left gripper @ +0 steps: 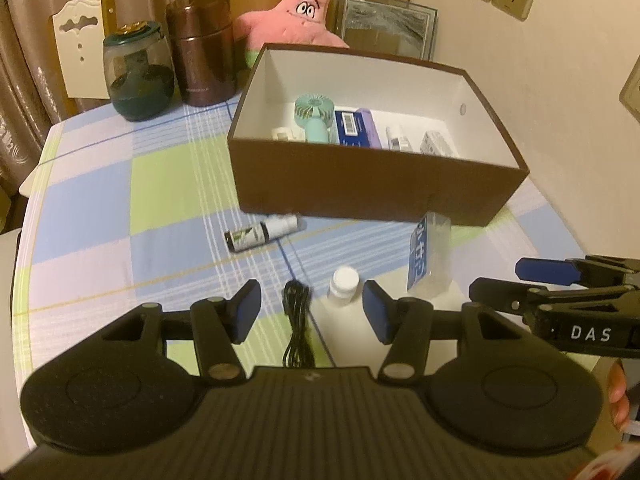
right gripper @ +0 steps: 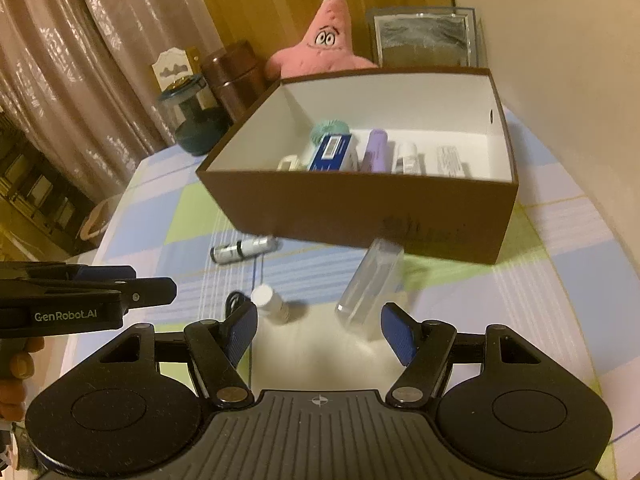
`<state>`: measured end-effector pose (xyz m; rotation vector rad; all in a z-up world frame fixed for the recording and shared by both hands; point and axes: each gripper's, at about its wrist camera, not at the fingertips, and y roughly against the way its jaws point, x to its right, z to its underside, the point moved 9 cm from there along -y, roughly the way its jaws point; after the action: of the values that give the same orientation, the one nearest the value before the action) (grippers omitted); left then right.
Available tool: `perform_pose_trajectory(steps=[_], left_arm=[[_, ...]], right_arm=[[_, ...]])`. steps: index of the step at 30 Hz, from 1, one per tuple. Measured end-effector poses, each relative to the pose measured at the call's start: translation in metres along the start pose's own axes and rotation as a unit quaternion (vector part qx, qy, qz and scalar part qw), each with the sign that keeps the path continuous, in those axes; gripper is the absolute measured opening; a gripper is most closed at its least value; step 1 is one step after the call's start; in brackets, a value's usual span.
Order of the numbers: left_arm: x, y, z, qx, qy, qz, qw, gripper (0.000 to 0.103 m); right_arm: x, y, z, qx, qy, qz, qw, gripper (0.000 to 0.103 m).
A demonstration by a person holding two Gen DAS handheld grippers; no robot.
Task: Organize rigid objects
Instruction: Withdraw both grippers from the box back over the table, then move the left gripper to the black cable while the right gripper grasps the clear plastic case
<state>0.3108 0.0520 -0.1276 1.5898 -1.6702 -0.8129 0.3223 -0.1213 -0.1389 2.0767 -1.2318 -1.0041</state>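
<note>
A brown box (left gripper: 372, 184) (right gripper: 360, 216) with a white inside stands on the checked tablecloth. It holds a mint hand fan (left gripper: 314, 114), a blue carton (left gripper: 352, 128) (right gripper: 332, 152), a purple item (right gripper: 376, 150) and small white packs. In front of it lie a small dark spray bottle (left gripper: 260, 234) (right gripper: 244, 249), a white-capped bottle (left gripper: 342, 292) (right gripper: 270, 300), a clear plastic case (left gripper: 430, 256) (right gripper: 370, 282) and a black coiled cable (left gripper: 298, 320). My left gripper (left gripper: 310, 316) is open and empty, with the white bottle just ahead. My right gripper (right gripper: 318, 334) is open and empty, near the clear case.
A pink star plush (left gripper: 298, 16) (right gripper: 324, 48), a brown canister (left gripper: 202, 48), a dark glass jar (left gripper: 138, 72) and a framed picture (left gripper: 388, 26) stand behind the box. A wall is at the right, curtains at the left. The table edge curves at the left.
</note>
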Motion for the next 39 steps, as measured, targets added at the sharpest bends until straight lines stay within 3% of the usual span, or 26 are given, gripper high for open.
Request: perform_pose_trajectory(steps=[24, 39], left_arm=[[-0.017, -0.015, 0.052, -0.035, 0.005, -0.017, 0.9992, 0.053], [-0.014, -0.044, 0.056, -0.055, 0.0, -0.018, 0.9983, 0.053]], right_arm=[[0.001, -0.02, 0.041, -0.053, 0.007, 0.03, 0.998, 0.068], [0.016, -0.04, 0.04, -0.063, 0.02, 0.047, 0.997, 0.068]])
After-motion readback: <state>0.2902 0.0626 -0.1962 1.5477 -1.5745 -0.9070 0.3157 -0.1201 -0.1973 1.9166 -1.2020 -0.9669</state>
